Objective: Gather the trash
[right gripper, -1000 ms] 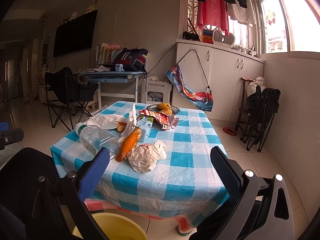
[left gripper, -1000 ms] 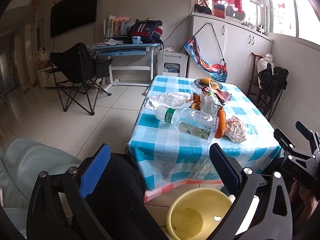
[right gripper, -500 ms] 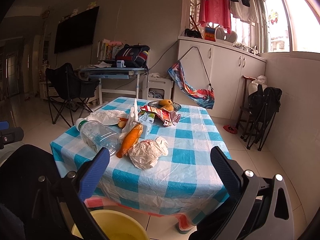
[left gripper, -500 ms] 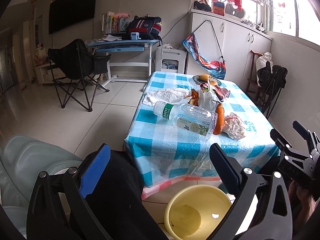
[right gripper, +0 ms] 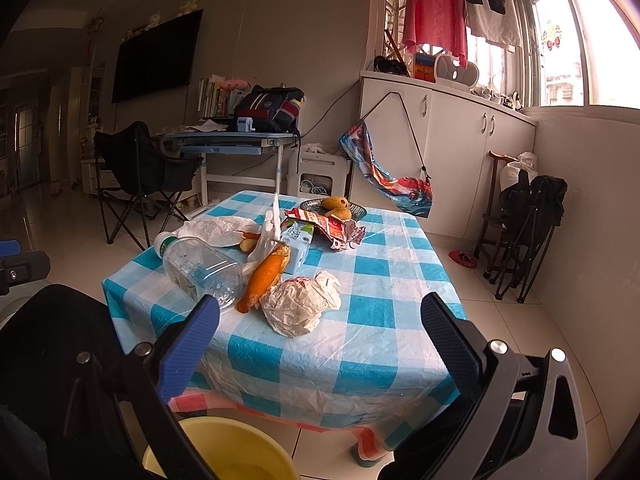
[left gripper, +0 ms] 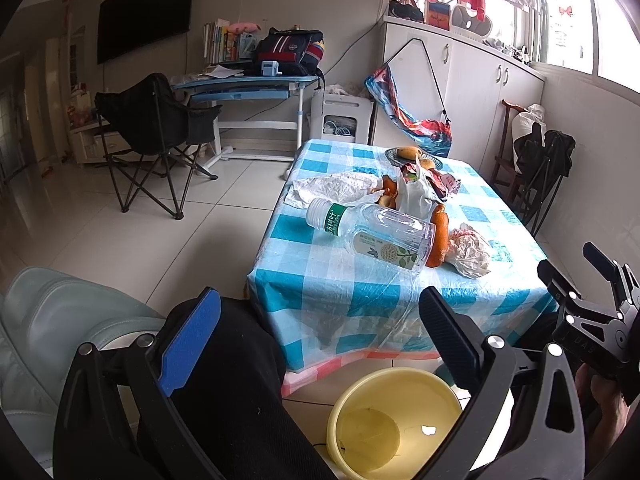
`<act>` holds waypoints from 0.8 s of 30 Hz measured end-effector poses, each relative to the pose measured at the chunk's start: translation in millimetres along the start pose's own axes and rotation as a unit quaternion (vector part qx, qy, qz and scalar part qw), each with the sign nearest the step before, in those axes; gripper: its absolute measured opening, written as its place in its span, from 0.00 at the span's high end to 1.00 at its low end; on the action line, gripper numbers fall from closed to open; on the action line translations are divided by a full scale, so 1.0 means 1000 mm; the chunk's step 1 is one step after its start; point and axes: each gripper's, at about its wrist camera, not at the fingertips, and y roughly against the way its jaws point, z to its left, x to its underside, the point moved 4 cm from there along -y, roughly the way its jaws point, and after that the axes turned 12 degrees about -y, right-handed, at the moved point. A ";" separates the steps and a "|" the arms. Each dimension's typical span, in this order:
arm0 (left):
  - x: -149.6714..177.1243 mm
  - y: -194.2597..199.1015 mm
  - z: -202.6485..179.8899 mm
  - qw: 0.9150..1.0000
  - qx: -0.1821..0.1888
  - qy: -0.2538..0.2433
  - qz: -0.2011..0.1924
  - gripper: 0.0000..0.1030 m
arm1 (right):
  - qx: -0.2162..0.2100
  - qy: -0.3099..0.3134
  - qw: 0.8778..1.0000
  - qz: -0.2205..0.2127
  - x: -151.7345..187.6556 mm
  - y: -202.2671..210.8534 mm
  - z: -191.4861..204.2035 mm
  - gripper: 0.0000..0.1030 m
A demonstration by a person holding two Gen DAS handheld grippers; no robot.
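Observation:
Trash lies on a table with a blue-checked cloth [right gripper: 360, 312]: a clear plastic bottle [right gripper: 200, 268] on its side, an orange peel [right gripper: 266, 276], a crumpled paper wad [right gripper: 298, 306], a small carton [right gripper: 296, 242], a red snack wrapper [right gripper: 328, 226] and a white plastic bag [right gripper: 222, 230]. The bottle [left gripper: 372, 236] and the wad [left gripper: 470, 250] also show in the left wrist view. A yellow bucket [left gripper: 394, 420] stands on the floor before the table. My left gripper [left gripper: 320, 344] and my right gripper [right gripper: 320, 340] are both open and empty, short of the table's near edge.
A dark plate [right gripper: 334, 208] with fruit sits at the table's far side. A black folding chair [left gripper: 152, 140] and a blue desk [left gripper: 248, 84] stand to the left. Folded chairs [right gripper: 528, 216] lean on the right wall. A pale green seat [left gripper: 52, 328] is at my left.
Both grippers have moved slightly closer to the table and a little higher. Nothing on the table has moved.

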 end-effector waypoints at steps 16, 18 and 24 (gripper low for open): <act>0.002 -0.012 0.012 0.998 0.040 0.042 0.027 0.07 | -0.026 0.001 0.999 0.021 0.000 -0.005 0.006 0.06; 0.001 -0.018 0.014 0.995 0.059 0.066 0.040 0.07 | -0.042 -0.007 0.998 0.035 -0.002 -0.009 0.006 0.06; -0.006 -0.052 0.011 0.981 0.112 0.135 0.086 0.07 | -0.059 -0.006 0.996 0.063 -0.004 -0.026 0.007 0.06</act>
